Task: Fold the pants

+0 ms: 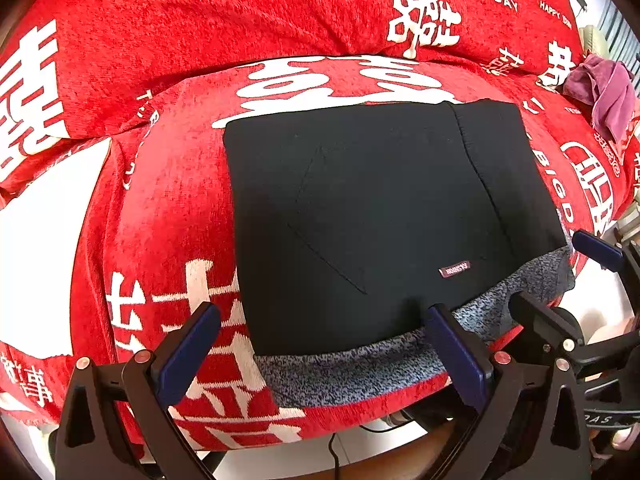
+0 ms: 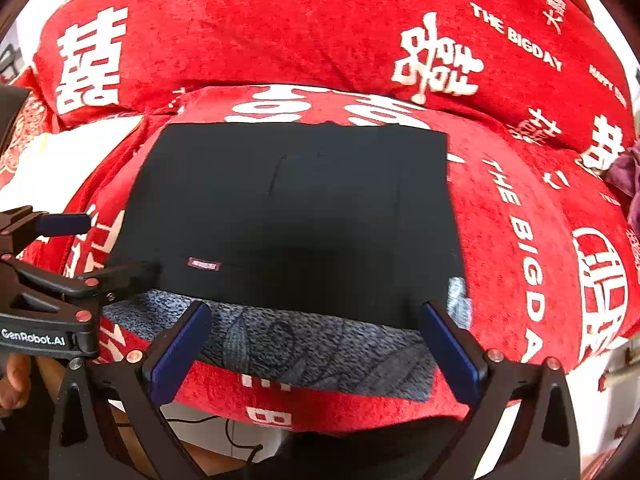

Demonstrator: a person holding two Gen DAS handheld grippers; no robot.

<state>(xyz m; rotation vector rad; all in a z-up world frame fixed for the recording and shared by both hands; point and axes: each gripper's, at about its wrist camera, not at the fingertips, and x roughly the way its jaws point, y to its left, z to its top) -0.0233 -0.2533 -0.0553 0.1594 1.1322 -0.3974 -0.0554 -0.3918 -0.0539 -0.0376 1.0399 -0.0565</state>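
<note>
both grippers, left [image 1: 320, 344] and right [image 2: 316, 338], have fingers spread wide, holding nothing, at the near edge of the pants [image 1: 372, 208]. pants lie as a flat black rectangle on the red sofa cover [image 1: 168, 200], grey lining [image 2: 320, 348] showing at the front. fold looks near done: press flat, square corners. clear room on both sides; purple cloth [image 1: 604, 92] well apart at right.

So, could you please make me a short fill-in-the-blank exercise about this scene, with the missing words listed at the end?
1. The folded pants are ____ in colour.
2. The pants lie on a ____ cover with white characters.
3. Both the left gripper and the right gripper are ____, holding nothing.
4. Along the near edge of the pants, a ____ fleecy lining shows.

Missing words: black; red; open; grey
</note>
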